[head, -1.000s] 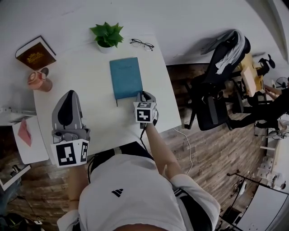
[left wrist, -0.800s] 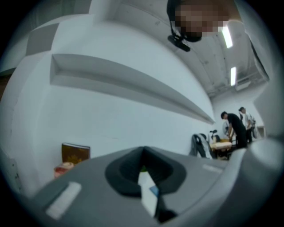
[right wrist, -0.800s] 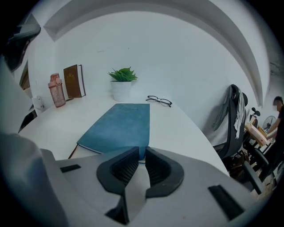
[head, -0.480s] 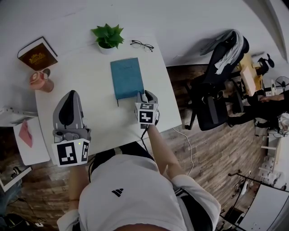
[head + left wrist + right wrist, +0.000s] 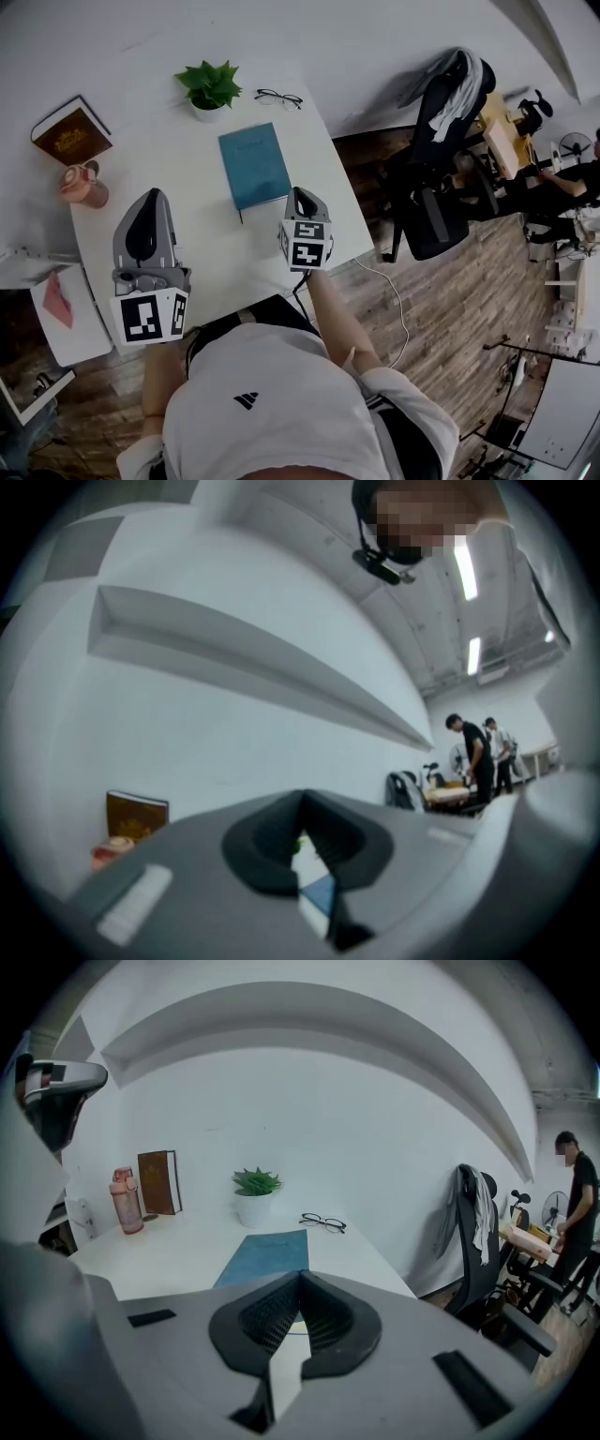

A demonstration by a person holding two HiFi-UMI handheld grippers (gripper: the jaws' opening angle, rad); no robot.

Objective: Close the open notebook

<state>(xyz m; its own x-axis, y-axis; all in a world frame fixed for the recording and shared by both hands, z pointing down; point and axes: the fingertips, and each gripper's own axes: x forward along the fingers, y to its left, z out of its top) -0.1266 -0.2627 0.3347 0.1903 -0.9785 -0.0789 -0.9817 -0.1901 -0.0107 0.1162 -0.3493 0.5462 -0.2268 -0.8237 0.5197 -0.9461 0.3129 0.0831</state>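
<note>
A teal notebook (image 5: 253,166) lies closed and flat on the white table (image 5: 169,159); in the right gripper view the notebook (image 5: 267,1252) sits just beyond the jaws. My right gripper (image 5: 298,194) hovers above the notebook's near right corner, tilted downward. Its jaws (image 5: 300,1277) have just been closing and now meet with nothing between them. My left gripper (image 5: 150,194) is held level over the table's left part, well away from the notebook. Its jaws (image 5: 301,797) touch at the tips and hold nothing.
At the table's far side stand a potted plant (image 5: 208,89), glasses (image 5: 278,97), a brown book (image 5: 70,129) and a pink bottle (image 5: 82,185). An office chair (image 5: 441,178) stands right of the table. People work at a desk at the far right.
My right gripper has lifted up from the notebook's near edge. The notebook stays closed and still. The left gripper has barely moved.
</note>
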